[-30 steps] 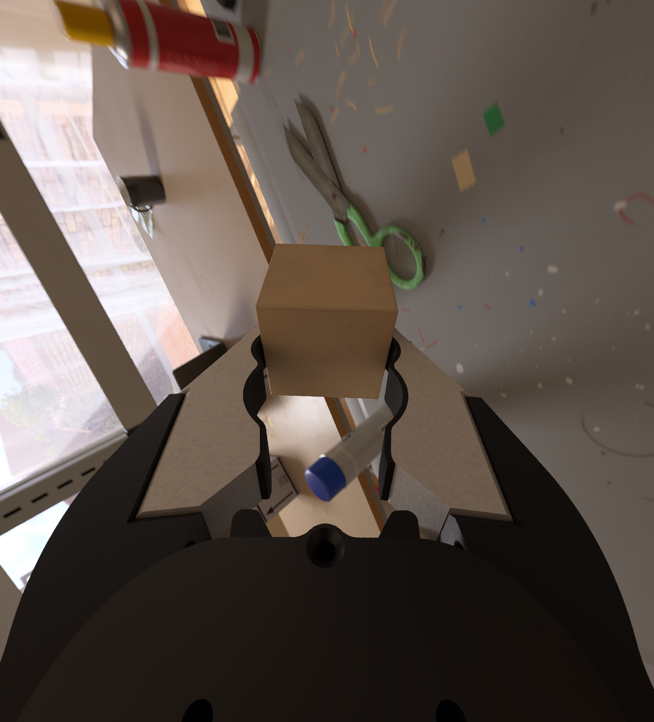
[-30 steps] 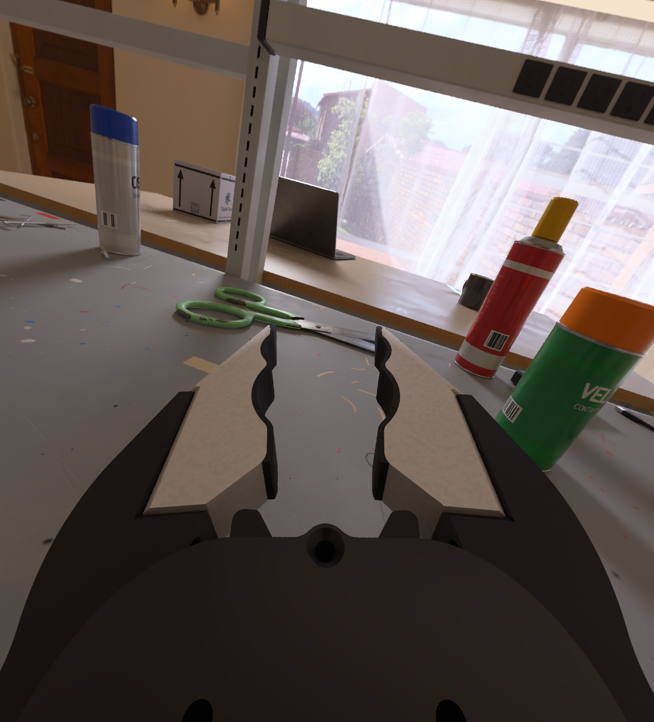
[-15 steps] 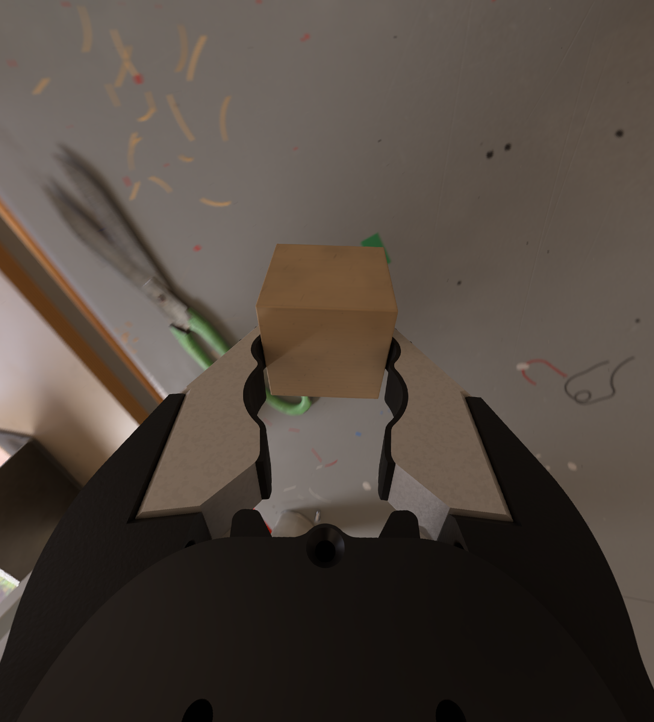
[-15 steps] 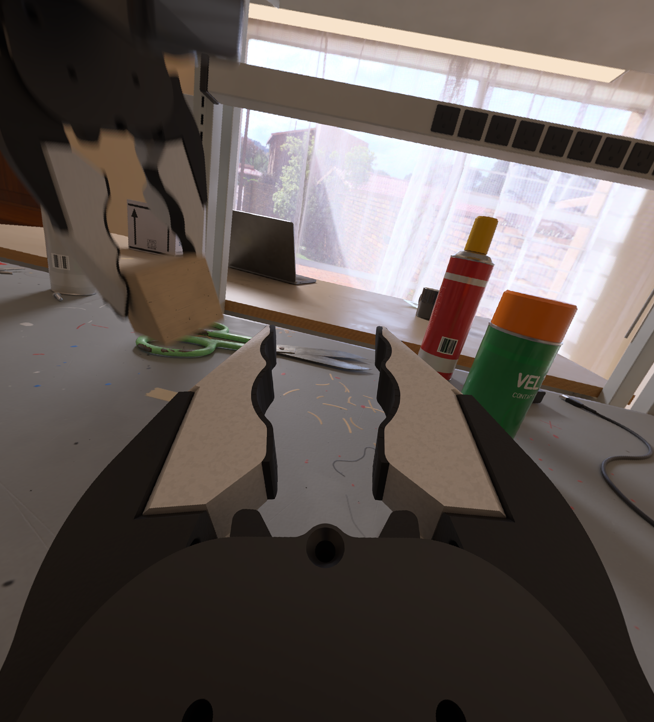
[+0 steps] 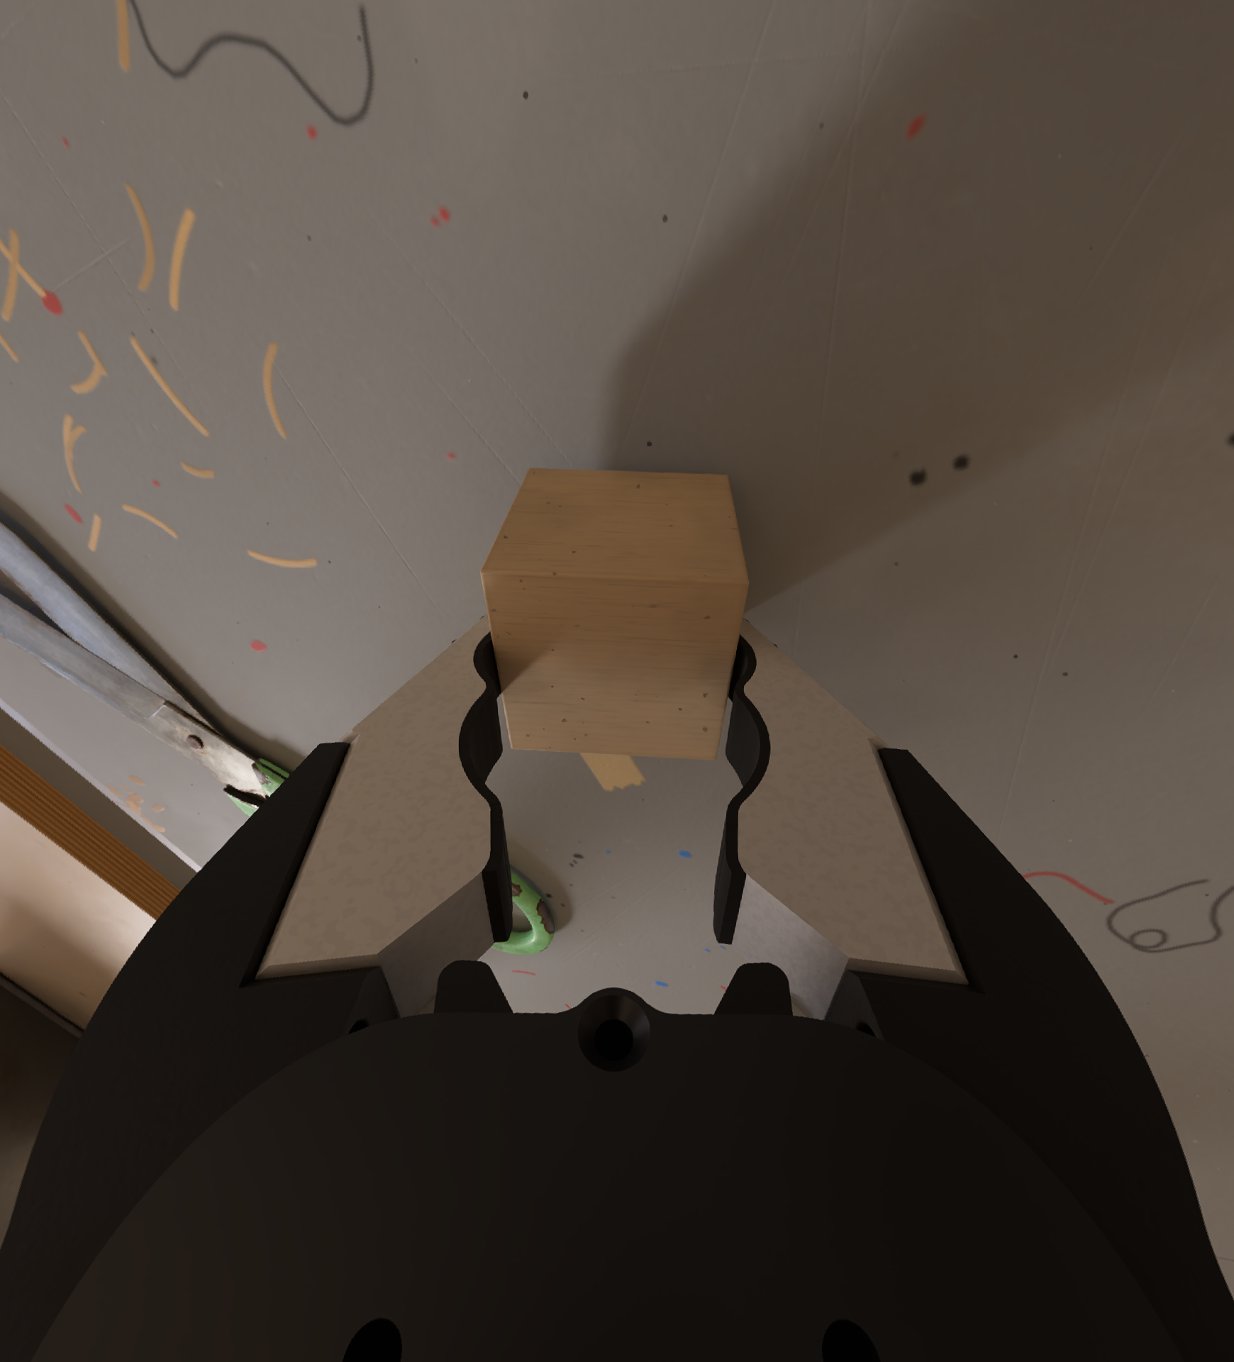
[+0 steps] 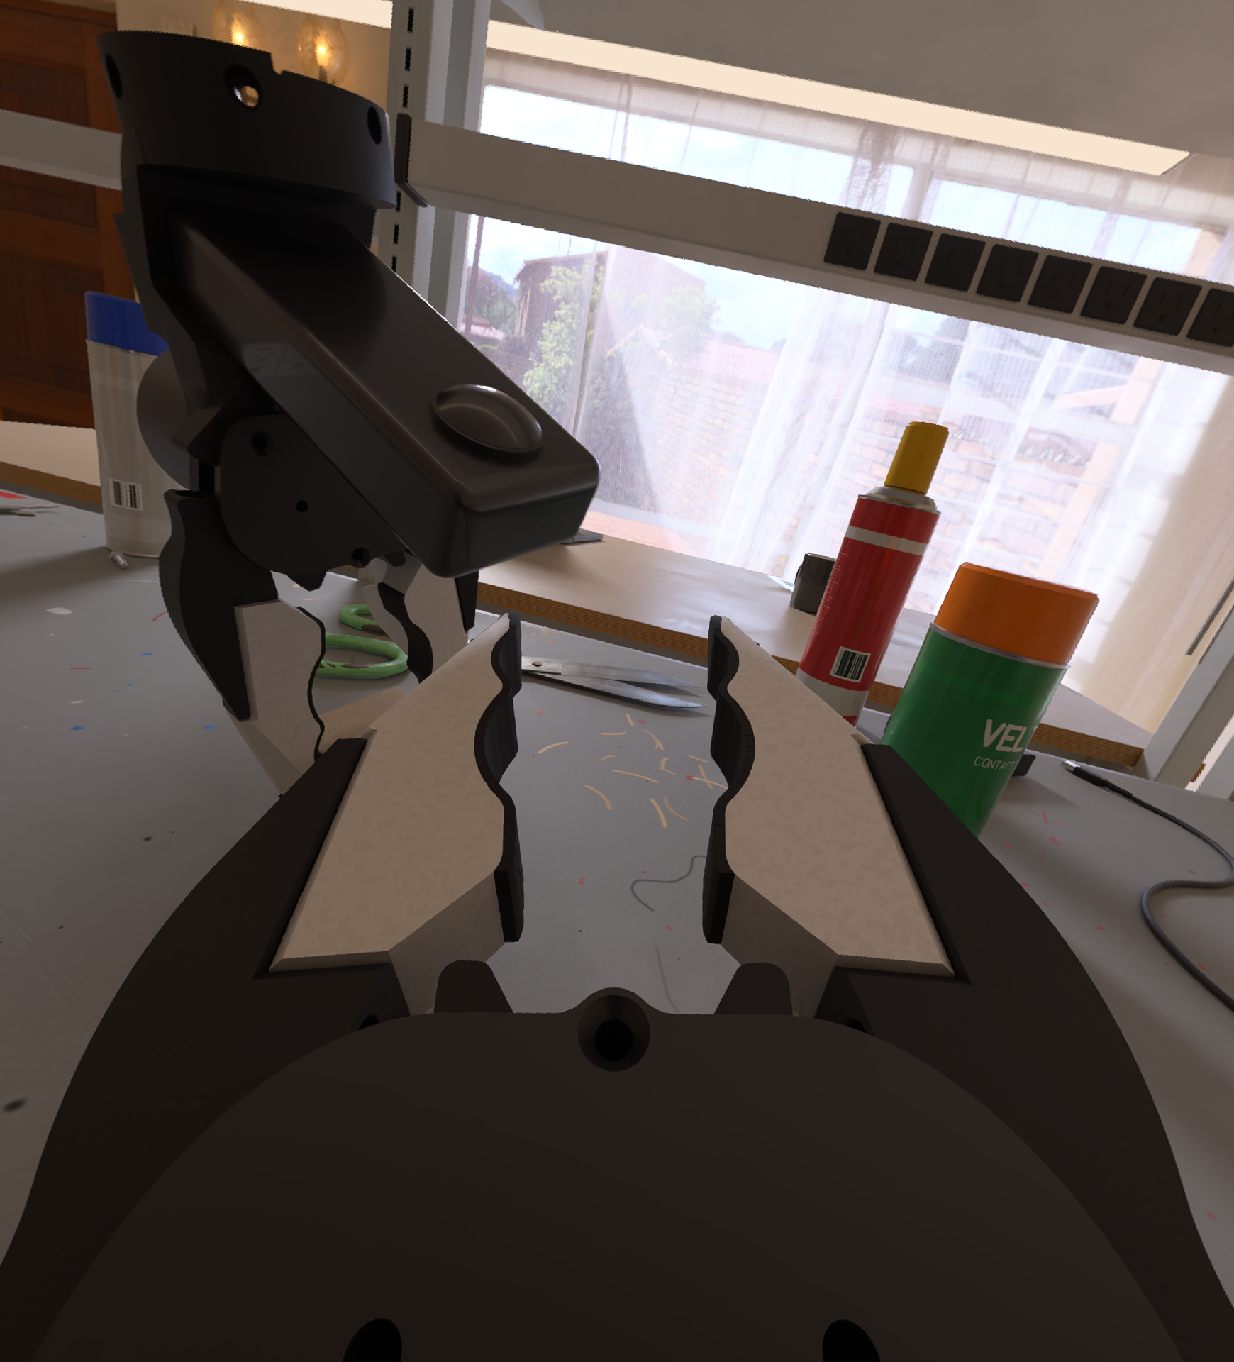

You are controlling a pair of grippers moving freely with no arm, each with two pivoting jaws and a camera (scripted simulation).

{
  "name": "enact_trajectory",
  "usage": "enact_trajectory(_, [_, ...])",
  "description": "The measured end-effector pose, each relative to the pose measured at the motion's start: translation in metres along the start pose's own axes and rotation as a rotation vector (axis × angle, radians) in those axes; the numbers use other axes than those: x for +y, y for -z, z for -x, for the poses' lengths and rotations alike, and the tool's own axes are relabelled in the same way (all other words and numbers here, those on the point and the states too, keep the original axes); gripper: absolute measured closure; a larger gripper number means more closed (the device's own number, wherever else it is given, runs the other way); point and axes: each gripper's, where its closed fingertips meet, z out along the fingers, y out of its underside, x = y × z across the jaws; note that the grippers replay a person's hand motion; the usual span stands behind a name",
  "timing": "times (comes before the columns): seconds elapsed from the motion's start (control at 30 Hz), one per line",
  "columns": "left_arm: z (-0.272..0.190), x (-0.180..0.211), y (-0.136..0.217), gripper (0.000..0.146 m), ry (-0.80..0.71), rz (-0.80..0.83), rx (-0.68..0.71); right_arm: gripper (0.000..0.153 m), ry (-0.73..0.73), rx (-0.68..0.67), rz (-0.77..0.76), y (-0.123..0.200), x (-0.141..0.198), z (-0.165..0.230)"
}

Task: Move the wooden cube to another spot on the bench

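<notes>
Left tool clamped on the wooden cube.
Pale, speckled, square-edged grain; right tool parted, empty, above the grey tabletop.

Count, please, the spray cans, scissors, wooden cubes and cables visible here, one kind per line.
Spray cans: 3 (red can, green can, white can)
Scissors: 1
Wooden cube: 1
Cable: 1
Total: 6

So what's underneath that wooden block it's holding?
Below the wooden cube, gripped by the left hand-held gripper, is grey bench and a tan scrap poking out. The cube covers whatever is directly beneath it.
</notes>
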Motion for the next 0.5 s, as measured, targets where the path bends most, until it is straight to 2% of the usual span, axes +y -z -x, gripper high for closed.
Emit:
enact_trajectory(0.07, [0.001, -0.003, -0.003, 0.086, 0.009, -0.003, 0.007, 0.102, 0.009, 0.007, 0.011, 0.0, 0.002, -0.001])
enact_trajectory(0.17, [0.001, -0.008, -0.007, 0.057, 0.063, -0.024, -0.002, 0.103, -0.001, 0.02, 0.015, 0.0, 0.003, -0.005])
enact_trajectory(0.27, [0.013, -0.013, 0.007, 0.047, 0.133, -0.084, -0.1, 0.102, -0.007, 0.027, -0.009, 0.003, -0.001, -0.008])
enact_trajectory(0.37, [0.03, -0.005, 0.051, 0.044, 0.219, -0.146, -0.246, 0.102, 0.001, 0.028, -0.004, 0.004, 0.0, -0.008])
enact_trajectory(0.5, [0.028, 0.04, 0.142, 0.047, 0.315, -0.108, -0.459, 0.102, 0.003, 0.019, -0.005, 0.004, 0.0, -0.007])
